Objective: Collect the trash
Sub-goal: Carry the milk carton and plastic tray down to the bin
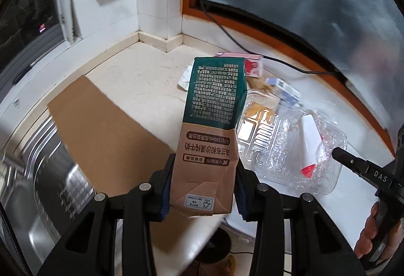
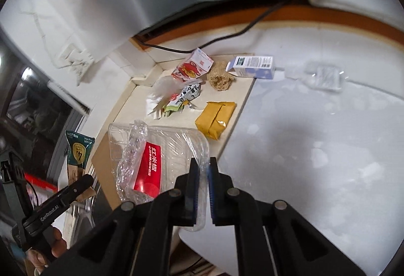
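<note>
"DAS" on right tool [image 1: 338,153], "GenRobot.AI" on left tool [image 2: 87,178], perhaps "红米椒" on red label [image 2: 149,171]

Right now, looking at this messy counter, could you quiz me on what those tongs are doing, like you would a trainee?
1. True or false: the left tongs hold a carton.
2. What do the right tongs pinch? A) sponge B) clear tray C) yellow packet
3. Fill in: the label inside the tray is ___.

Key: 1 true; 2 B; 3 red.
</note>
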Available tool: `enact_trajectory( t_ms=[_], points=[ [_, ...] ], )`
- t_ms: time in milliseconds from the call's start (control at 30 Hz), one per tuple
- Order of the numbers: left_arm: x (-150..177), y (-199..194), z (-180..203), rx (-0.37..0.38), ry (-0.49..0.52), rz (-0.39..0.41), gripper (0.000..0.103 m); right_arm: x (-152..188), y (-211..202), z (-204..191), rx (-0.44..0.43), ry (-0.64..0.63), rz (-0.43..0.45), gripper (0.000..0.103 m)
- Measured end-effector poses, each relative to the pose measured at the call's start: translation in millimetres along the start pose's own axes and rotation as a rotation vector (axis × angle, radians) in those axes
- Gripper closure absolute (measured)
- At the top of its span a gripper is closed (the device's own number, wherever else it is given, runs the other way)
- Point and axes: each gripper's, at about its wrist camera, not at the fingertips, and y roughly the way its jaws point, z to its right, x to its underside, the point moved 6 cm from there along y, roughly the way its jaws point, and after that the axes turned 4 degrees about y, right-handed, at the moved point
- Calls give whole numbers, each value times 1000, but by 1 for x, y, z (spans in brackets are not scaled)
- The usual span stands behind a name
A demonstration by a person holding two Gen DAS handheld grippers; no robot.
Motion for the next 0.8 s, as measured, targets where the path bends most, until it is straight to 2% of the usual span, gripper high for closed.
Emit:
enact_trajectory(
  t_ms=[267,500,800],
  points=[
    [81,-56,38,-38,-33,12,64,48,-54,11,-2,-164,-42,97],
    [156,-69,54,-55,-1,-89,64,105,-75,24,34,-225,-117,96],
    [248,-50,44,-38,21,-234,64,192,-64,45,190,-261,-201,96]
  ],
)
